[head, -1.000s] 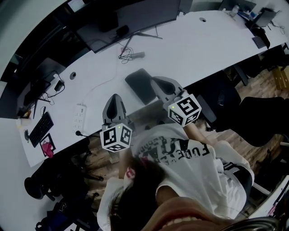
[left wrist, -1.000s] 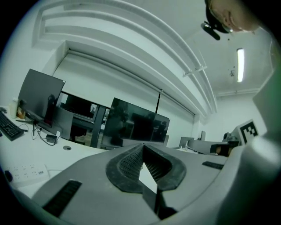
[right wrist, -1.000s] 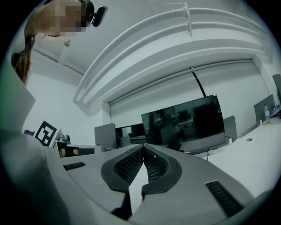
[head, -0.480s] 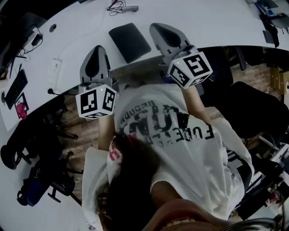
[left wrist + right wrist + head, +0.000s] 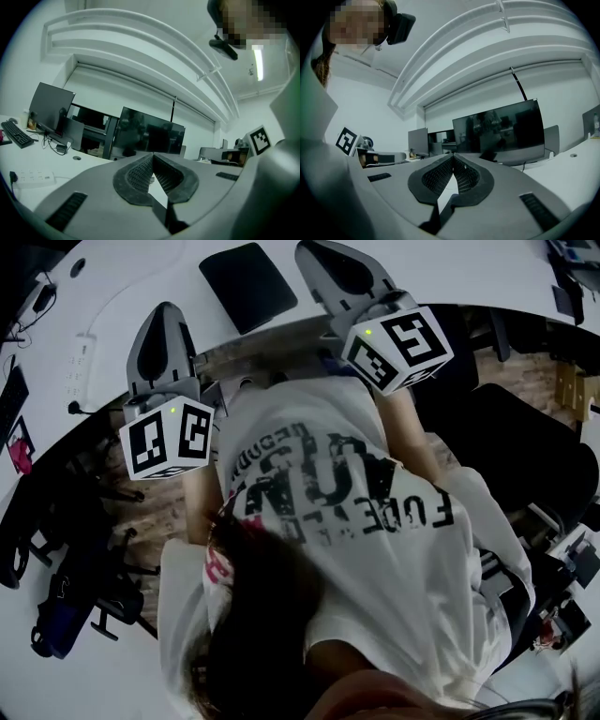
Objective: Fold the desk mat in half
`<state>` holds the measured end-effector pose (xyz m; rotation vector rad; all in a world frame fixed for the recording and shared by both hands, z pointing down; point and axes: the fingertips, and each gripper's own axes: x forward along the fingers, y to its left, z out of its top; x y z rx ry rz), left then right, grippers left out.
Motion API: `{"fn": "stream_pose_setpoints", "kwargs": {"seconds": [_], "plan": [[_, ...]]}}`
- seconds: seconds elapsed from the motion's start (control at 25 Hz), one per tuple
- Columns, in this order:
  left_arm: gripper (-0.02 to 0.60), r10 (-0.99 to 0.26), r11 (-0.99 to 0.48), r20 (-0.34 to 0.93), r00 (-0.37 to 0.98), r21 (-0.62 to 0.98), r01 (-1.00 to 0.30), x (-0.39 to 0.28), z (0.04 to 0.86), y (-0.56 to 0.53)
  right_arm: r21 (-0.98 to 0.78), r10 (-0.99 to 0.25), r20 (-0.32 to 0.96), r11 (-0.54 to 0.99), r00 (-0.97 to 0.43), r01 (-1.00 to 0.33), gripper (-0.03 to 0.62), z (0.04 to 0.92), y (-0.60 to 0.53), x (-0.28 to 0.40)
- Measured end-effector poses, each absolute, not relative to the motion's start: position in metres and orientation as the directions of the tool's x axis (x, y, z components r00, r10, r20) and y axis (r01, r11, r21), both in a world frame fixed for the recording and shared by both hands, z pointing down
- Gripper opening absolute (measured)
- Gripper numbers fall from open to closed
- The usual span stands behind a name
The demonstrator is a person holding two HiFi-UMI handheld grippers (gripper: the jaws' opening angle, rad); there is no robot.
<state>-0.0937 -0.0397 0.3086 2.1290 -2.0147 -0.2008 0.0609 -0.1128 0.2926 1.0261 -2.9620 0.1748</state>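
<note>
The dark desk mat (image 5: 248,285) lies flat on the white desk (image 5: 450,277), near its front edge. My left gripper (image 5: 165,307) hovers over the desk edge to the left of the mat, apart from it. My right gripper (image 5: 307,247) is just right of the mat, also clear of it. In the left gripper view the jaws (image 5: 152,155) meet at their tips with nothing between them. The right gripper (image 5: 453,157) in its own view looks the same, shut and empty. Both gripper views point up toward the monitors, so neither shows the mat.
A white power strip (image 5: 80,357) lies left of the left gripper. Dark monitors (image 5: 149,136) (image 5: 504,133) stand at the desk's back, and a keyboard (image 5: 16,133) sits at far left. A black office chair (image 5: 525,456) stands to the right. A person in a white T-shirt (image 5: 356,521) fills the foreground.
The head view has tipped down, so desk and mat have slid toward the top of the frame. Both grippers stay shut and empty on either side of the mat.
</note>
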Motion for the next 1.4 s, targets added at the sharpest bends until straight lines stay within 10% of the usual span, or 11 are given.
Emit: {"fn": "stream_pose_setpoints", "kwargs": {"seconds": [1.4], "plan": [[0.003,-0.992,-0.114,0.025,0.124,0.238,-0.964,-0.121,0.307,-0.062,-0.103,-0.675,0.043,0.73,-0.737,-0.675,0.0,0.292,-0.122,0.058]]}}
